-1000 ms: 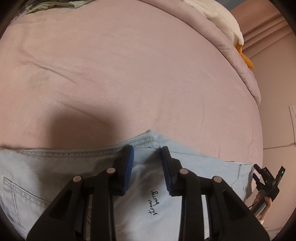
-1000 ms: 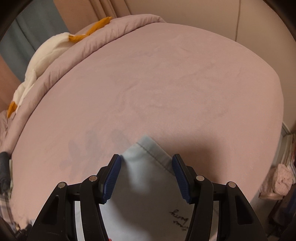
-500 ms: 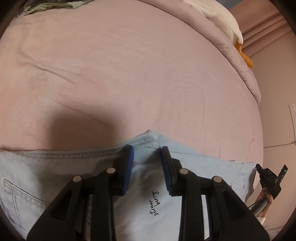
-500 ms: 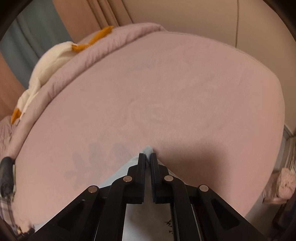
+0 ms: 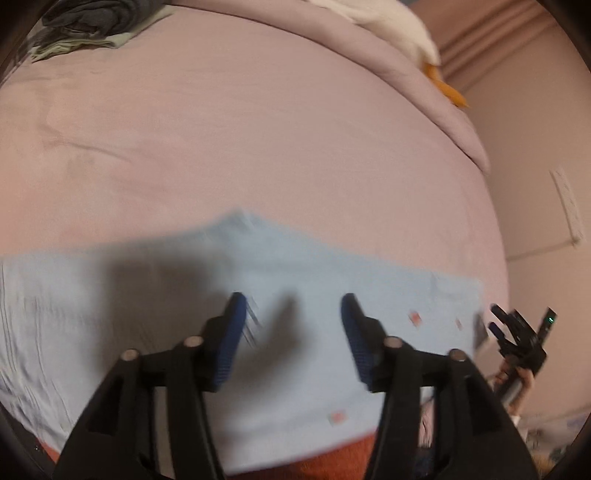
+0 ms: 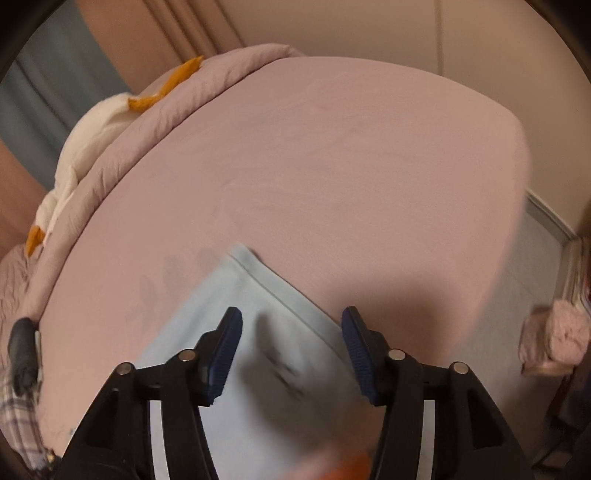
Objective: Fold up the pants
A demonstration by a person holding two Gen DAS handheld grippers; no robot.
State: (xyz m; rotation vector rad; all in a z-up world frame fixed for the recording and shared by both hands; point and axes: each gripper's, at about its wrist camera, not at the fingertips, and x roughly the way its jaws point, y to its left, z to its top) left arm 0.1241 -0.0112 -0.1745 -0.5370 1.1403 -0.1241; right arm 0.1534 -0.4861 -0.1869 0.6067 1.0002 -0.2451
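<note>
Left wrist view: the light blue pants (image 5: 314, 280) lie flat on the pink bed (image 5: 258, 129). The left gripper (image 5: 291, 314) and the right gripper (image 6: 291, 328) are both wide apart above them, holding nothing. Pink walls (image 5: 535, 147) stand around.

- Light-blue denim pants (image 5: 332, 273) lie flat on a pink bedsheet (image 5: 258, 129), folded, blurred.
- One seamed corner (image 6: 242, 254) points toward the bed's middle.

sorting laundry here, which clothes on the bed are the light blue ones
The pants spread flat under both open grippers; the far pile of clothes is dark grey and green.
</note>
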